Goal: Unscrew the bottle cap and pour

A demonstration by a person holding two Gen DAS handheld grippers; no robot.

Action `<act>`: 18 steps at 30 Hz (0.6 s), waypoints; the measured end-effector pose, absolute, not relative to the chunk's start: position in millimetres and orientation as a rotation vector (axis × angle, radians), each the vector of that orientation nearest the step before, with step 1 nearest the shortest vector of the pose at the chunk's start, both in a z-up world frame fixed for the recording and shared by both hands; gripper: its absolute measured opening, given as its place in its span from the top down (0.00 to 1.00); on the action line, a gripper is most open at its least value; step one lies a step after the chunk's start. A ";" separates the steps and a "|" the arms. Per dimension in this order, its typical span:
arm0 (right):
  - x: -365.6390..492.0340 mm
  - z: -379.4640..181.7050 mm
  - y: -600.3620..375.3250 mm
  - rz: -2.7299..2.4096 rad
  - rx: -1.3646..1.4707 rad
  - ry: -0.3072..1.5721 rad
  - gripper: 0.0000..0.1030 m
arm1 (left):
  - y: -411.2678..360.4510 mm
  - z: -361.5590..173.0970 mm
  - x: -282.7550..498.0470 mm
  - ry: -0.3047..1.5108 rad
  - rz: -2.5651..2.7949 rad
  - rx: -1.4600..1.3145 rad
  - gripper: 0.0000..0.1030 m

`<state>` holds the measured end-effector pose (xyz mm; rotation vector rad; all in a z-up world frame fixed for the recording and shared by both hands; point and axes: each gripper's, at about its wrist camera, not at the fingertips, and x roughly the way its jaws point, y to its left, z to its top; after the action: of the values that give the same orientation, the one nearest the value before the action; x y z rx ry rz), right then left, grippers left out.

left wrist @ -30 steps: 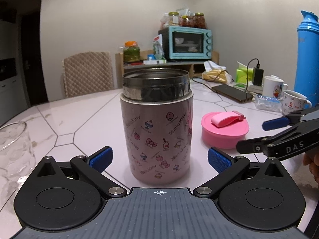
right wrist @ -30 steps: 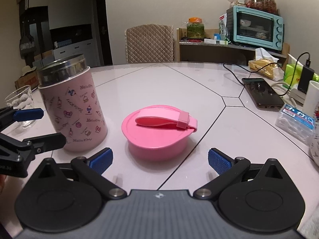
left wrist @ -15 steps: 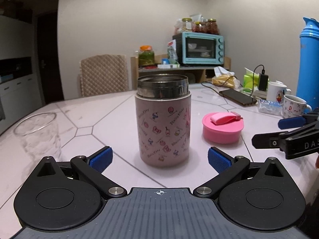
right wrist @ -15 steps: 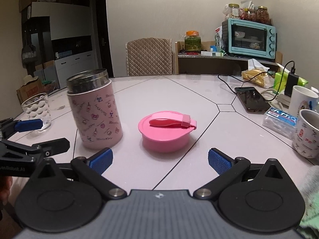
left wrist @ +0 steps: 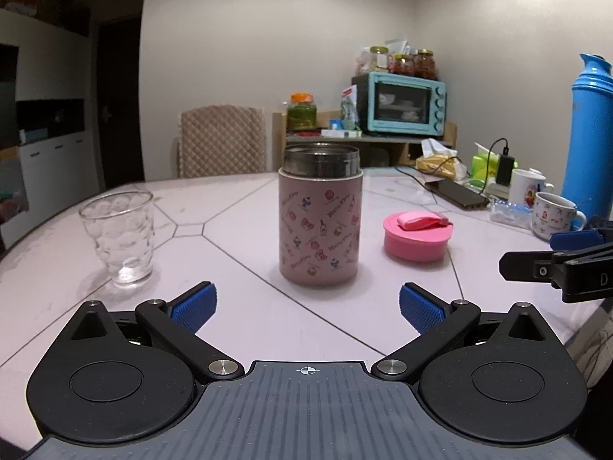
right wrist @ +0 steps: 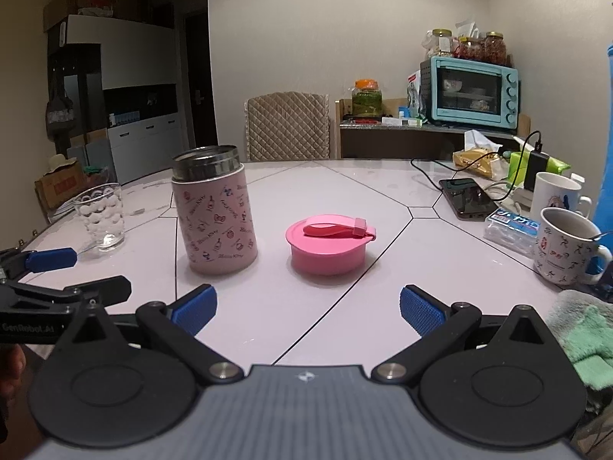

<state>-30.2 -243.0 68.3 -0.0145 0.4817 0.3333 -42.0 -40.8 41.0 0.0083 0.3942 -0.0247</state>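
Both grippers hang back at the near table edge, nothing in either. Left gripper [left wrist: 308, 304] has its blue pads wide apart, lined up w/ the pink flask [left wrist: 320, 216], which stands upright mid-table [left wrist: 237, 306], steel neck bare. Cap's off: the pink cap [left wrist: 417, 235] sits just right of the flask, not touching, strap lying across its top. Probably parked there to keep it clear of the pour path. Right gripper [right wrist: 308, 304] also spread open, facing the cap, so it looks done w/ the unscrew. Glass [left wrist: 118, 237] waits left of the flask, a gap between them — likely the pour target, judging by the task. It looks empty.

Views differ: right wrist cam shows a green fluffy cloth [right wrist: 582, 329] at its right edge plus a mug [right wrist: 567, 245]; left cam misses the cloth but shows a tall blue thermos [left wrist: 592, 130]. Flask contents: neither cam can see inside.
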 end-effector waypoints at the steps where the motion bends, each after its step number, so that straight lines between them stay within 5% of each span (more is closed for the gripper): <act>1: -33.6 69.7 -242.9 0.330 -0.013 0.476 0.00 | -41.2 42.4 -44.8 0.390 -0.025 0.009 0.00; 18: -44.3 75.3 -240.4 0.327 0.003 0.445 0.00 | -52.9 58.8 -71.3 0.339 -0.048 0.018 0.00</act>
<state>-44.3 -240.4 75.3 0.0026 0.4449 0.3270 -71.3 -52.9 58.8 0.0181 0.3388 -0.0478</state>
